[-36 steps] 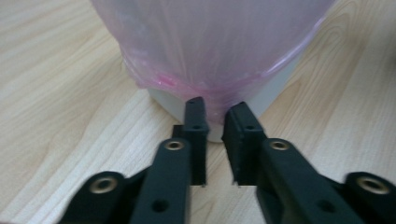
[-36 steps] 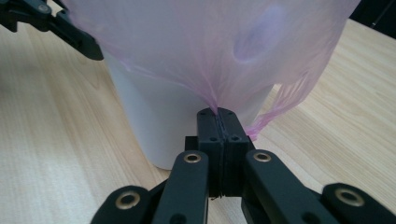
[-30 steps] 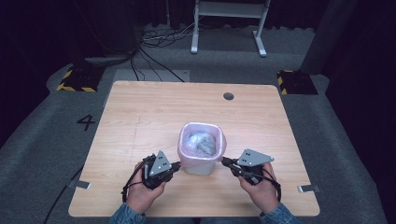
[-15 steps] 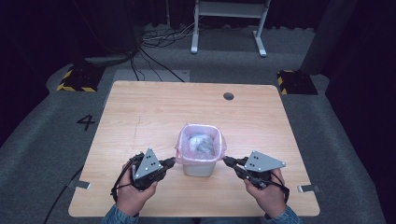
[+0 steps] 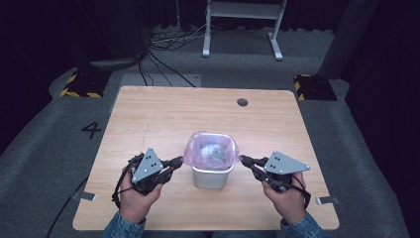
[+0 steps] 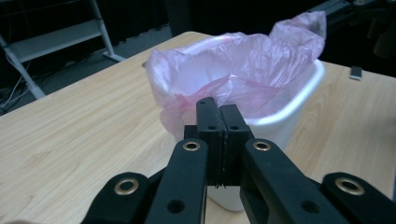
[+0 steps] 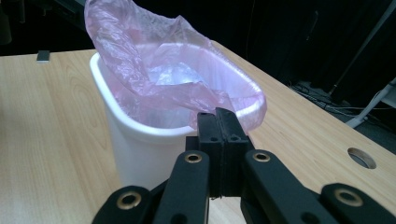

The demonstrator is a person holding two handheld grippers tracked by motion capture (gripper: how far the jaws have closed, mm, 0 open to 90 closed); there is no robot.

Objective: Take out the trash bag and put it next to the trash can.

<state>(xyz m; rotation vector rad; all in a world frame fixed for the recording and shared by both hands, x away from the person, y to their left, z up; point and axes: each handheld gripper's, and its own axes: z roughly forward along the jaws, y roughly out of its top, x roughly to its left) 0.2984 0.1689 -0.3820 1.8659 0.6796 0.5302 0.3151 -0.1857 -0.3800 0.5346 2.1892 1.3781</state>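
A small white bin [image 5: 212, 177] stands near the front middle of the wooden table [image 5: 163, 114]. It is lined with a pink plastic bag [image 5: 197, 147] that holds something pale and crumpled [image 5: 214, 151]. My left gripper [image 5: 181, 161] is at the bin's left side, shut on the bag's edge. My right gripper [image 5: 242, 159] pinches the bag's edge on the right side. In the left gripper view the closed jaws [image 6: 218, 109] bite the pink film [image 6: 243, 70] just above the bin's rim [image 6: 299, 100]. The right gripper view has the shut jaws [image 7: 217, 114] holding the bag [image 7: 154, 60], which rises loose over the bin [image 7: 140, 154].
A round cable hole [image 5: 242, 102] lies at the table's back right. Tape tabs [image 5: 85, 196] [image 5: 327, 200] stick out at the front corners. A metal stand [image 5: 242, 25] and cables lie on the floor beyond the table.
Both hands have risen and drawn slightly apart, each still pinching the bag. The bag's edges have come up off the bin's rim at the sides.
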